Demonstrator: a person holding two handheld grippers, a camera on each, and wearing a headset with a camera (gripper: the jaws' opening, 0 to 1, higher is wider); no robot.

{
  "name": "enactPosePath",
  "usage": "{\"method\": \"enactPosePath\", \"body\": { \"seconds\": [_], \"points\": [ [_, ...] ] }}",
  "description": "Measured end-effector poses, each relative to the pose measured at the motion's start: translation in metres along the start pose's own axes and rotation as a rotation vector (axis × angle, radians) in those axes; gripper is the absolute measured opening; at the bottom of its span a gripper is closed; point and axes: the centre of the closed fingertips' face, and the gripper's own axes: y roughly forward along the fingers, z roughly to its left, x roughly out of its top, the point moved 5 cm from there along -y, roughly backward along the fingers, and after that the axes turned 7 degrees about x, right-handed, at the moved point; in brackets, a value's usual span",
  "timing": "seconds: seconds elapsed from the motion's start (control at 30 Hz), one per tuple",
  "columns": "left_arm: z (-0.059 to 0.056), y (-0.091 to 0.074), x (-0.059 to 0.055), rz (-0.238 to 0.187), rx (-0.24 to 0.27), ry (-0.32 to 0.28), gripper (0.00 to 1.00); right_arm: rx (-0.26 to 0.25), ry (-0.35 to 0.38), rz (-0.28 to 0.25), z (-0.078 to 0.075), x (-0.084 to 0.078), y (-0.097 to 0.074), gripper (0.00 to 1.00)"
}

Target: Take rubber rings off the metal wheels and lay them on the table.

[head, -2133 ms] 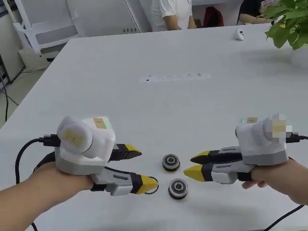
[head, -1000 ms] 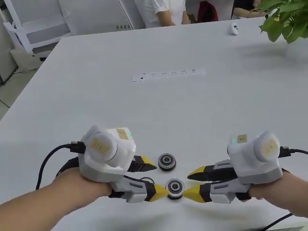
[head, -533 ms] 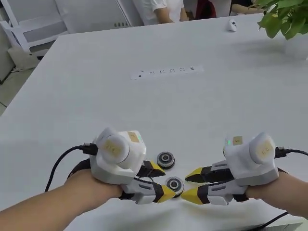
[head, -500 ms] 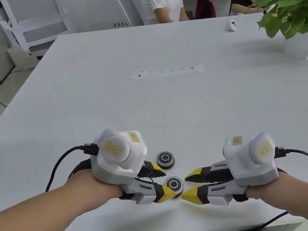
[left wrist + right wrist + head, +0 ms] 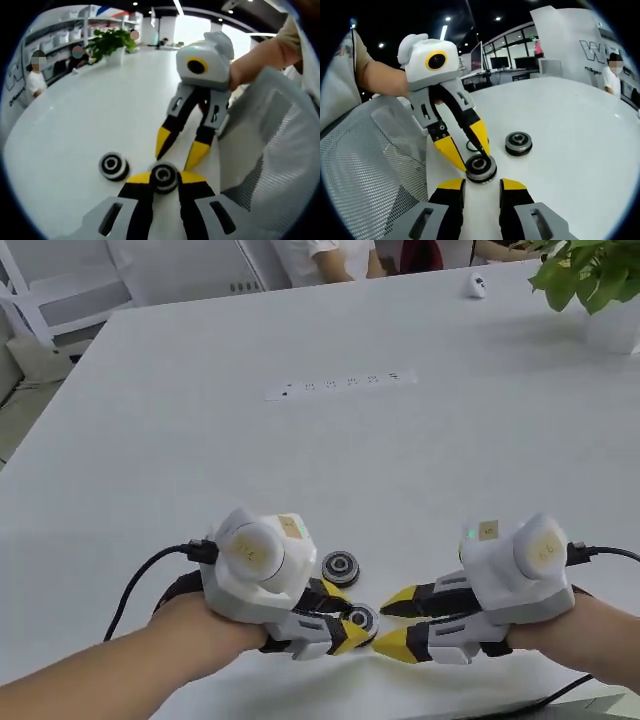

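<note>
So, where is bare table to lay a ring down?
Bare: the wide stretch of table between the far wheel and the power strip. Crowded: around the near wheel, where the left gripper and right gripper meet.

White table point(image 5: 400, 470), black-and-silver wheels point(image 5: 340, 566); left gripper point(image 5: 350, 617) and right gripper point(image 5: 383, 622) white, fingers point(image 5: 140, 195) black with yellow tips.

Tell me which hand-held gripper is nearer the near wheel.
Left. The left hand-held gripper clasps the near wheel between its jaws; the right hand-held gripper, open, sits just short of it.
</note>
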Motion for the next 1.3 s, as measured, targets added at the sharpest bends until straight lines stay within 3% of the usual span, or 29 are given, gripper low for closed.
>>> {"method": "enactPosePath", "body": {
  "seconds": [0.1, 0.23, 0.5, 0.97, 1.3],
  "points": [
    [0.0, 0.001, 0.0, -0.004, 0.01, 0.023, 0.18, -0.001, -0.002, 0.0, 0.0, 0.0, 0.0, 0.24],
    [-0.001, 0.001, -0.001, -0.005, 0.034, 0.118, 0.16, -0.001, -0.003, -0.001, -0.001, 0.0, 0.0, 0.23],
    [-0.001, 0.002, -0.002, -0.017, 0.047, 0.104, 0.15, 0.003, -0.014, -0.001, 0.0, 0.001, 0.004, 0.24],
    [-0.002, 0.002, -0.004, -0.031, 0.08, 0.09, 0.14, -0.002, -0.103, 0.016, 0.002, 0.007, 0.015, 0.23],
    [-0.002, 0.001, -0.004, -0.048, 0.091, 0.077, 0.14, -0.014, -0.123, 0.012, 0.003, 0.006, 0.012, 0.21]
  ]
}}
